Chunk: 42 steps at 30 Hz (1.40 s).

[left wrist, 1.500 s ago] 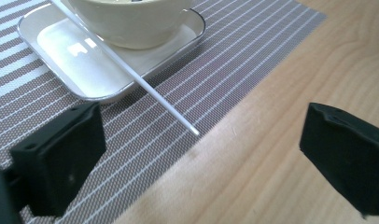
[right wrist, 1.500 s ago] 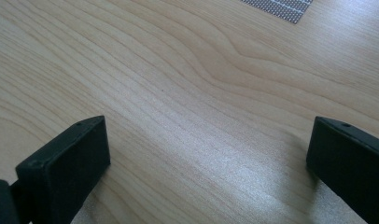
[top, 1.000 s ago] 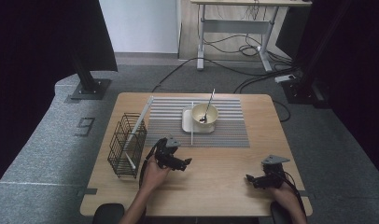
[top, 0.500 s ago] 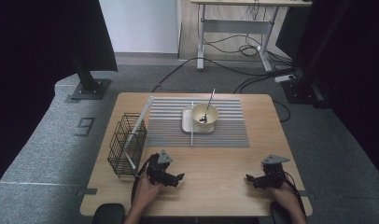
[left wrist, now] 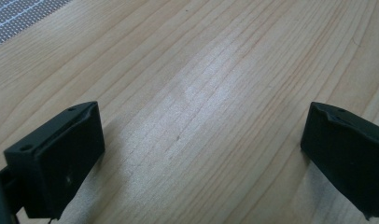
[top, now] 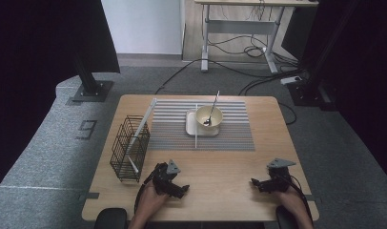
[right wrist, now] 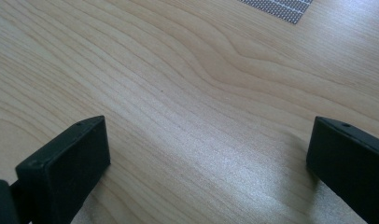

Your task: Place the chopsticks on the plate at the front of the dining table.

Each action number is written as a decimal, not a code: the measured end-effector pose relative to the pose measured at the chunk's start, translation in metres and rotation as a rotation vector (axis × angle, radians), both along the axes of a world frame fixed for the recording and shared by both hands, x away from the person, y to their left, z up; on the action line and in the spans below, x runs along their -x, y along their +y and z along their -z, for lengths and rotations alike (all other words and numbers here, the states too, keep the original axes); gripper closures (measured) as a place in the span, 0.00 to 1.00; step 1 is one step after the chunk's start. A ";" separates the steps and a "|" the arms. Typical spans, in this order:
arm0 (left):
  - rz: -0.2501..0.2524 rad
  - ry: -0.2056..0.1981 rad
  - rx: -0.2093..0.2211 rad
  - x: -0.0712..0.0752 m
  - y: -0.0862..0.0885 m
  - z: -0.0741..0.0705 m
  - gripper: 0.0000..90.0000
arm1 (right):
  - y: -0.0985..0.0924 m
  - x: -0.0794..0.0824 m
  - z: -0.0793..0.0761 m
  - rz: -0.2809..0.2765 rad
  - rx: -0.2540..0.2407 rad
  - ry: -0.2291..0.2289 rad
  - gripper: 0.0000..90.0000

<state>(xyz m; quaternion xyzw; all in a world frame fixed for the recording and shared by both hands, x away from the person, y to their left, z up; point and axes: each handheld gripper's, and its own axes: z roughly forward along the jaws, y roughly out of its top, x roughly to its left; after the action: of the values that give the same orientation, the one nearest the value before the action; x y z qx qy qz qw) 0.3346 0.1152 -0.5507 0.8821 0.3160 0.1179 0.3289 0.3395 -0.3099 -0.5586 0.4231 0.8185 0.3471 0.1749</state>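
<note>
Wooden table [top: 229,176] carries a striped mat [top: 234,136] with a bowl [top: 209,118] and spoon [top: 211,110], well apart from both grippers; left gripper [top: 179,190] and right gripper [top: 256,183] rest near the front edge, jaws wide open, empty; a wire basket [top: 129,149] stands just left of the mat

A black wire basket [top: 129,148] is set upright at the left edge of the wooden table, with a white stick-like piece leaned in it. Further back, a cream bowl [top: 209,116] is seated on a white square plate [top: 192,125], both placed on a striped grey mat [top: 229,126]. A spoon [top: 211,110] is propped in the bowl, handle raised toward the far side.
</note>
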 end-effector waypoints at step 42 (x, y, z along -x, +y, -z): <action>-0.014 0.000 0.005 0.000 -0.001 0.000 0.00 | 0.096 -0.018 -0.116 -0.254 -0.066 -0.062 0.00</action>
<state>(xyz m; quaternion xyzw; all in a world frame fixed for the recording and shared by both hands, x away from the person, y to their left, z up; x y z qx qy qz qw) 0.3346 0.1138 -0.5507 0.8790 0.3226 0.1193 0.3302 0.3572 -0.2135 -0.4427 0.3108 0.8479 0.4059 0.1407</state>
